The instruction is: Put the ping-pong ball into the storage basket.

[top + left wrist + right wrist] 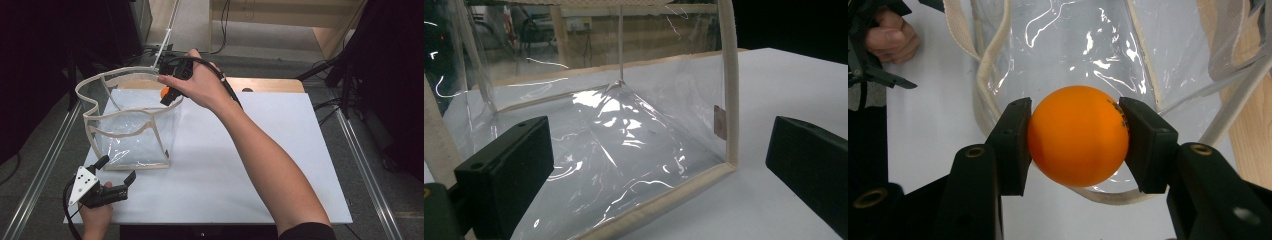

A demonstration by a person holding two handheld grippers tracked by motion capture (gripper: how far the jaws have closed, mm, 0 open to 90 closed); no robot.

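Here, a white table [280, 165] bears a clear bag [132, 132]. Above the bag's rim, the right gripper [1075, 137] clamps an orange ball [1078, 135]; the left gripper [117, 170], near the bag, gapes empty. Dark surroundings hide detail.

Orange ball [1078, 136]: round, smooth, matte, with small dark print near one side; clamped at its two sides, suspended above the open mouth of the bag. Clear plastic bag [131, 131]: boxy, cream fabric trim along edges and rim, standing upright on the white table [260, 165], mouth open, walls creased and glossy.
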